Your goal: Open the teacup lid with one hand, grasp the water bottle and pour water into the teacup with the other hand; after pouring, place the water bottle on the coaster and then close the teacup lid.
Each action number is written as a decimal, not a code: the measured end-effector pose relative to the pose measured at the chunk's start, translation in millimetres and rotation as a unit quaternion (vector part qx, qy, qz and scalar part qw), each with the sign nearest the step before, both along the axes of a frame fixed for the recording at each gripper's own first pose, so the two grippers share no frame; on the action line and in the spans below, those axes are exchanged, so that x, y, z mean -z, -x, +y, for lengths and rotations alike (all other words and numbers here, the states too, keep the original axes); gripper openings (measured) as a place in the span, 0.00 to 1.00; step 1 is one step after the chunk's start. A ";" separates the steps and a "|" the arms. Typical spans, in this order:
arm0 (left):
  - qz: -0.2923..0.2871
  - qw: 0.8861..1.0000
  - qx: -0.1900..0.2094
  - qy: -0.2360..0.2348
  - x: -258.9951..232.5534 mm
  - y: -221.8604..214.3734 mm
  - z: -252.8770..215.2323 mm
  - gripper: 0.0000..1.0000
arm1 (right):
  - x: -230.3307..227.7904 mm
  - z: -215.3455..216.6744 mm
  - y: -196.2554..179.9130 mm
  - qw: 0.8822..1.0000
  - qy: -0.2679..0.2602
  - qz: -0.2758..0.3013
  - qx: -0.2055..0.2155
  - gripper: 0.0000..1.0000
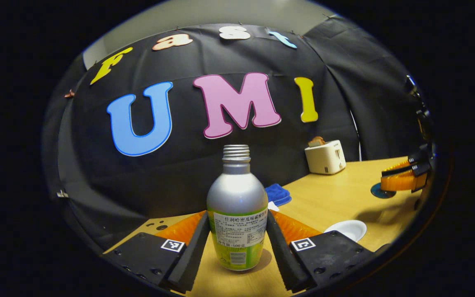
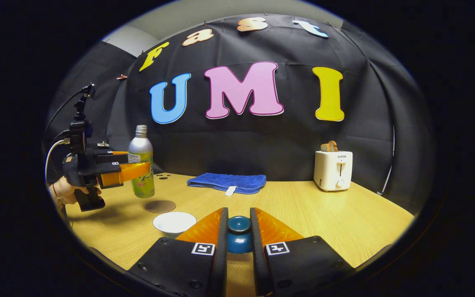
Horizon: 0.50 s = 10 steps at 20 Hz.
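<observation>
Both grippers closed on their things.
Left gripper (image 1: 237,237) clamps upright bottle (image 1: 237,206); right gripper (image 2: 238,231) pinches lid (image 2: 238,235); cup (image 2: 174,222) lies below-right of bottle.

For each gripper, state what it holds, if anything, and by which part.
The left gripper clamps the silver metal water bottle with a green label at its lower body. The right gripper pinches the blue ceramic teacup lid at its knob.

Black cloth wall (image 2: 262,144) rises behind a pale wooden table (image 2: 324,214), dimly lit.
</observation>
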<state>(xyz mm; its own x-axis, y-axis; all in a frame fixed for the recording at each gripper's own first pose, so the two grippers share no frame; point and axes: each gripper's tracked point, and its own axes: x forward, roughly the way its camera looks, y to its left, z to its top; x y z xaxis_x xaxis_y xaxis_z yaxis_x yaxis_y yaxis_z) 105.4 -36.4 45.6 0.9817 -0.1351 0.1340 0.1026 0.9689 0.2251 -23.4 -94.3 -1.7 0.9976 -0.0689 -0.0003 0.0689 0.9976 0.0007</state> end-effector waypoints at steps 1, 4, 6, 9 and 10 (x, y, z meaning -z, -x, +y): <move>-0.007 1.000 0.001 0.014 0.2 -5.5 3.8 0.79 | 0.2 0.3 -0.1 1.000 0.000 0.000 0.000 0.30; 0.000 0.999 0.001 0.035 13.9 -17.8 10.2 0.79 | -0.1 1.3 0.0 1.000 0.000 -0.001 -0.003 0.30; 0.010 0.999 0.000 0.051 22.7 -29.2 12.3 0.79 | 0.0 5.8 0.0 1.000 -0.001 -0.001 -0.015 0.30; 0.021 0.998 -0.006 0.067 36.2 -42.2 13.7 0.80 | 1.0 15.5 -2.1 1.000 -0.002 0.000 -0.028 0.30; 0.031 0.997 -0.002 0.070 40.3 -48.1 12.2 0.80 | 1.3 20.6 -2.9 0.999 -0.001 0.000 -0.034 0.30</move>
